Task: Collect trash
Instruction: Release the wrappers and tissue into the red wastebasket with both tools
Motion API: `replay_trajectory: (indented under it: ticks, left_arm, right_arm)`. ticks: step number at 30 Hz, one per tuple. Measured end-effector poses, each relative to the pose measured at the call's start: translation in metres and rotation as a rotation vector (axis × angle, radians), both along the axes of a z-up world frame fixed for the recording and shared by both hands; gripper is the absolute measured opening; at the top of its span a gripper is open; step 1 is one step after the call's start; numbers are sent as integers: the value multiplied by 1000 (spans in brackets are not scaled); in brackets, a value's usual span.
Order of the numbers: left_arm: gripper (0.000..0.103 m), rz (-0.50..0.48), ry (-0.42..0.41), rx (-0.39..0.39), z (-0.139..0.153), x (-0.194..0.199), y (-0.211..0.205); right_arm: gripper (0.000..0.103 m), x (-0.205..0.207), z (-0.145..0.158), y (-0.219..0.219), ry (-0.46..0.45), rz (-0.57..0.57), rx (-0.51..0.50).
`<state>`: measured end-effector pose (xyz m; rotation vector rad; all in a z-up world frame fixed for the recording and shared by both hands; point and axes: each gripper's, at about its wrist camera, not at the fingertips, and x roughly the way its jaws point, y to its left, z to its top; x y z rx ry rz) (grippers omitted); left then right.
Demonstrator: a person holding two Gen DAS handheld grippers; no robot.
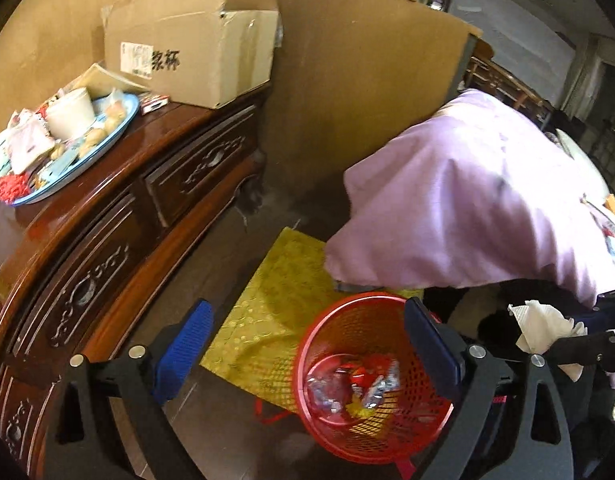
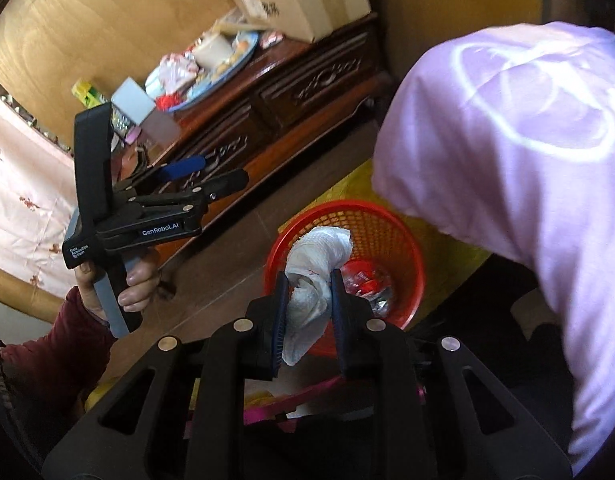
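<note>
Brown tiled floor beside carved wooden cabinet [image 2: 307, 92]. Crumpled tissue [image 2: 315, 276] is clamped between right gripper [image 2: 307, 300] pads, above red mesh basket [image 2: 391, 232]. Tissue judged light, soft, easily torn; hold at bunched middle is advised. Left gripper [image 1: 307, 344] is spread, nothing held.
</note>
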<state>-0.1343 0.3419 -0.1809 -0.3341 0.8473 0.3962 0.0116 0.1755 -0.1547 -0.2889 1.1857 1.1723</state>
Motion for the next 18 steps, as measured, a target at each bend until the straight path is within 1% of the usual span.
replay_trajectory:
  ticks: [3,4,8,14,18]
  left_arm:
    - [94,14,11,-3,-8,-1,7]
    - [94,19,12,-13,-10,-2,9]
    - [94,30,11,-33,-16,-5,16]
    - [94,36,3,-40,-15,-7,19]
    - [94,24,-7,-28,-9,-6,13]
  right_arm:
    - [32,1,-11,13,22,15,-23]
    - [36,2,-14,18,30,18,-29]
    - [47,4,-17,26,34,15,-22]
    - [47,6,-12,22,16,1,-17]
    - [47,9,-6,15,4,-18,-1]
